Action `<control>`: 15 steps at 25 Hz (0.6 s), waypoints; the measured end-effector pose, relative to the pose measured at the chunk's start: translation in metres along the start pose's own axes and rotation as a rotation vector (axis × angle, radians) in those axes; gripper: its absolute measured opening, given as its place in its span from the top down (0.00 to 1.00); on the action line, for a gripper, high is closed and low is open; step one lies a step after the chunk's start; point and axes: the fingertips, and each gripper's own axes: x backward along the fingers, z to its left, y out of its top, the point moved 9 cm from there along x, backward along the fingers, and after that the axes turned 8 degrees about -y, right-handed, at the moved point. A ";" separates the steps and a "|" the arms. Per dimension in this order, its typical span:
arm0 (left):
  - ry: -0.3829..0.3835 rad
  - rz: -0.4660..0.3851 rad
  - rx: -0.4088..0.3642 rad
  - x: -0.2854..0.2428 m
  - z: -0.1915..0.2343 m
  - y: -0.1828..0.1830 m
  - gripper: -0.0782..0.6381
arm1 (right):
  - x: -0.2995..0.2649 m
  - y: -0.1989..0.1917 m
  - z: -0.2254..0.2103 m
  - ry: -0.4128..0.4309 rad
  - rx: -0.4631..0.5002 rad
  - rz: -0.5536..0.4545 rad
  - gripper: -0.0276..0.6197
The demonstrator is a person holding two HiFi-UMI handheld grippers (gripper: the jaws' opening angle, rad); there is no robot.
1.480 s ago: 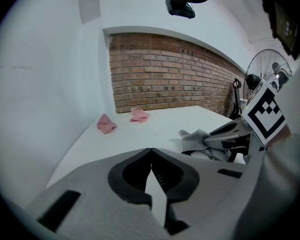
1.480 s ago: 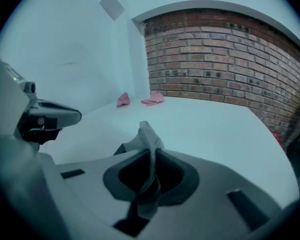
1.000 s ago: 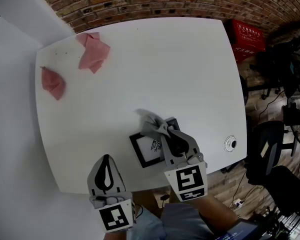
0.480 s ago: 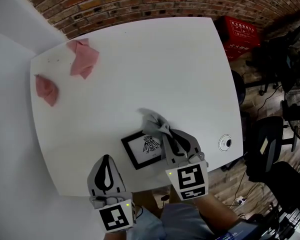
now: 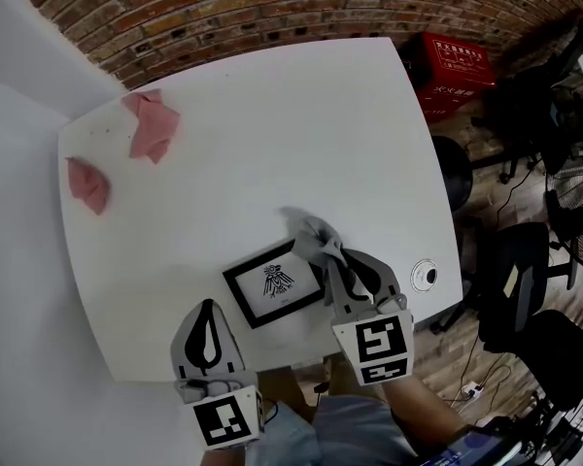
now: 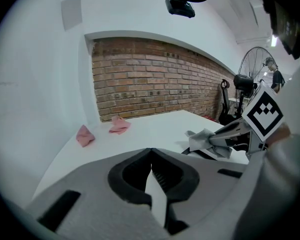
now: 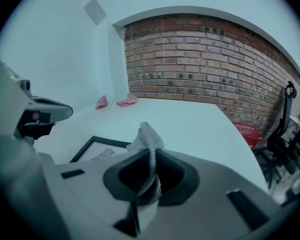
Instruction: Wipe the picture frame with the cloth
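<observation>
My right gripper (image 5: 334, 256) has its jaws clamped on the grey cloth (image 5: 311, 233). In the right gripper view the cloth (image 7: 146, 137) runs twisted down through the gap between the jaws, and a loose tuft sticks out past the tips. That tuft sits at the far right corner of the picture frame (image 5: 272, 282); I cannot tell whether it touches the frame.

The frame is black with a white sheet and a small dark drawing. It lies flat on the white table (image 5: 272, 134), turned at a slant near the table's front edge. From the right gripper it shows just left of the jaws (image 7: 97, 149).

My left gripper (image 5: 206, 309) hangs to the near left of the frame and apart from it. Its jaws are closed tip to tip with nothing between them (image 6: 150, 152).

Well beyond the frame to the far left lie two pink cloths (image 5: 154, 124) (image 5: 87, 184), apart from each other. A small round fitting (image 5: 424, 275) sits in the tabletop to the right of the frame. A red crate (image 5: 454, 71) stands on the floor far off to the frame's right, below the brick wall (image 5: 272, 8).
</observation>
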 end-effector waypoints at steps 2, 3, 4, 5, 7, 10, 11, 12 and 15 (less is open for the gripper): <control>-0.004 -0.008 0.000 0.003 -0.008 0.006 0.88 | 0.010 0.002 -0.009 -0.015 -0.006 -0.016 0.90; -0.005 -0.019 -0.004 0.006 -0.013 0.009 0.88 | 0.016 0.003 -0.013 -0.020 -0.009 -0.025 0.90; -0.007 -0.030 -0.005 0.008 -0.018 0.014 0.88 | 0.023 0.005 -0.017 -0.024 -0.012 -0.038 0.90; -0.008 -0.041 0.000 0.010 -0.023 0.019 0.88 | 0.029 0.007 -0.021 -0.026 -0.017 -0.054 0.90; -0.011 -0.073 0.003 0.015 -0.034 0.031 0.88 | 0.043 0.015 -0.029 -0.029 -0.025 -0.103 0.90; -0.008 -0.150 -0.019 0.027 -0.048 0.051 0.88 | 0.071 0.030 -0.040 -0.035 -0.026 -0.195 0.90; -0.003 -0.180 -0.035 0.033 -0.052 0.059 0.88 | 0.082 0.035 -0.044 -0.036 -0.025 -0.226 0.90; 0.004 -0.210 -0.049 0.040 -0.056 0.068 0.88 | 0.093 0.040 -0.048 -0.036 -0.022 -0.256 0.90; 0.027 -0.297 -0.068 0.062 -0.072 0.093 0.88 | 0.128 0.054 -0.056 -0.028 -0.014 -0.349 0.90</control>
